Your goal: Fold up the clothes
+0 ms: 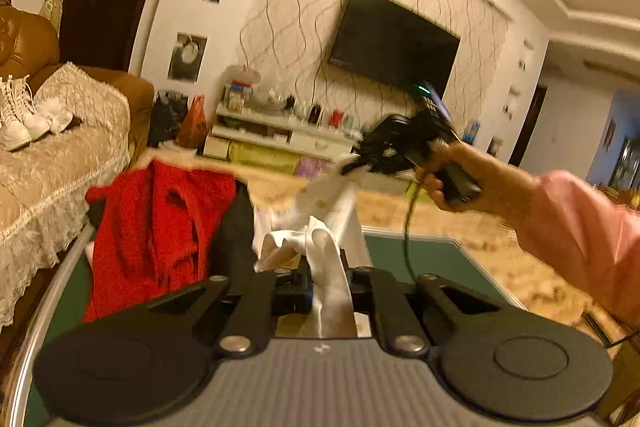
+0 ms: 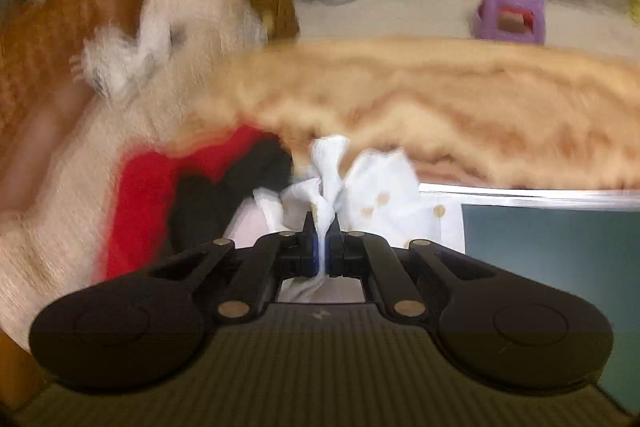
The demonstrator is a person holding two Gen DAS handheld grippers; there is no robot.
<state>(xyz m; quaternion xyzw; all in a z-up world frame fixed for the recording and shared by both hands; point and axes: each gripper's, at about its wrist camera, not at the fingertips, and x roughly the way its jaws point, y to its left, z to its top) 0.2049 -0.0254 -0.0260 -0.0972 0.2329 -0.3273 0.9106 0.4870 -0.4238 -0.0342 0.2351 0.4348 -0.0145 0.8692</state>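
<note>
A white garment is lifted off the green table, stretched between both grippers. My left gripper is shut on a bunched strip of it, close to the camera. Farther off, a hand in a pink sleeve holds my right gripper, shut on another part of the same cloth. In the blurred right wrist view, the right gripper pinches a twisted fold of the white garment, which has brown spots. A red knitted garment and a black one lie piled to the left.
A sofa with a lace cover stands to the left, with white boots on it. A wall television hangs above a low cabinet full of small items. A purple stool stands on the floor beyond the table's metal rim.
</note>
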